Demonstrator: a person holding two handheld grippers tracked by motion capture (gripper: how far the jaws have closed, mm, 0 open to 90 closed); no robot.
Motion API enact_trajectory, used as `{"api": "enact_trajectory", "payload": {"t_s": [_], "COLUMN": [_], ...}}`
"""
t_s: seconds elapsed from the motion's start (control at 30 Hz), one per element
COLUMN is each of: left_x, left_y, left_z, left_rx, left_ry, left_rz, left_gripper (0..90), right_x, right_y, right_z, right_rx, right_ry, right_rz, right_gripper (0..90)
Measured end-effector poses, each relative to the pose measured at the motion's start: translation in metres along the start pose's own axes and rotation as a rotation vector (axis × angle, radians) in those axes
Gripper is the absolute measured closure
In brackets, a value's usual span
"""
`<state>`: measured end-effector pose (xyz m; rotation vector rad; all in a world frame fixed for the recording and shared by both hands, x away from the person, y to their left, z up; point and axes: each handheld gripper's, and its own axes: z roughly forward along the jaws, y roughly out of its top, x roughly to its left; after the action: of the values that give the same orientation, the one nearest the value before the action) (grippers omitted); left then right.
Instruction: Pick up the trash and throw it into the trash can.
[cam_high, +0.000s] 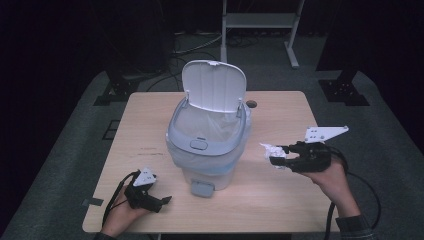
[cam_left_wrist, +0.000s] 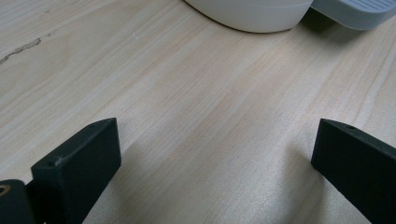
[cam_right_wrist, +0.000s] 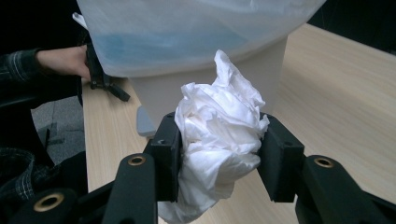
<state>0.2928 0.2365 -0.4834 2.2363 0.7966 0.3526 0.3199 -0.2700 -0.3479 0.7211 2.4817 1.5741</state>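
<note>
A white pedal bin (cam_high: 207, 140) stands mid-table with its lid (cam_high: 213, 85) up and a clear liner inside; its grey pedal (cam_high: 202, 188) faces the near edge. My right gripper (cam_high: 278, 155) is shut on a crumpled white tissue (cam_high: 272, 150), held just above the table to the right of the bin. In the right gripper view the tissue (cam_right_wrist: 219, 133) bulges between the black jaws, with the bin's lined body (cam_right_wrist: 196, 42) close behind. My left gripper (cam_high: 164, 201) rests on the table at the front left, open, nothing between its jaws. The bin's base (cam_left_wrist: 252, 14) and pedal (cam_left_wrist: 359, 11) lie ahead of it.
The light wooden table (cam_high: 280, 200) has a small dark hole (cam_high: 250, 104) at its back edge behind the bin. Dark floor, cables and a metal frame (cam_high: 260, 22) lie beyond the table. A faint mark (cam_left_wrist: 21, 49) runs along the wood.
</note>
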Motion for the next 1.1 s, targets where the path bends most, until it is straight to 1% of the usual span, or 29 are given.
{"api": "enact_trajectory", "payload": {"t_s": [0.43, 0.6, 0.7, 0.83, 1.0, 1.1], "left_x": [0.000, 0.000, 0.000, 0.000, 0.000, 0.000], "left_y": [0.000, 0.000, 0.000, 0.000, 0.000, 0.000], "left_z": [0.000, 0.000, 0.000, 0.000, 0.000, 0.000], "left_rx": [0.000, 0.000, 0.000, 0.000, -0.002, -0.001], "left_ry": [0.000, 0.000, 0.000, 0.000, 0.000, 0.000], "left_rz": [0.000, 0.000, 0.000, 0.000, -0.001, 0.000], "left_gripper": [0.4, 0.4, 0.4, 0.4, 0.4, 0.5], "right_x": [-0.001, 0.000, 0.000, -0.001, -0.002, -0.002], "right_y": [0.023, 0.036, 0.045, 0.056, 0.070, 0.080], "right_z": [-0.015, -0.021, -0.024, -0.029, -0.030, -0.029], "right_rx": [-0.065, -0.102, -0.129, -0.160, -0.174, -0.178], "right_ry": [0.024, 0.040, 0.043, 0.057, 0.068, 0.079], "right_rz": [-0.032, -0.041, -0.059, -0.065, -0.070, -0.084], "right_gripper": [54.9, 54.8, 54.8, 54.9, 54.9, 54.9]}}
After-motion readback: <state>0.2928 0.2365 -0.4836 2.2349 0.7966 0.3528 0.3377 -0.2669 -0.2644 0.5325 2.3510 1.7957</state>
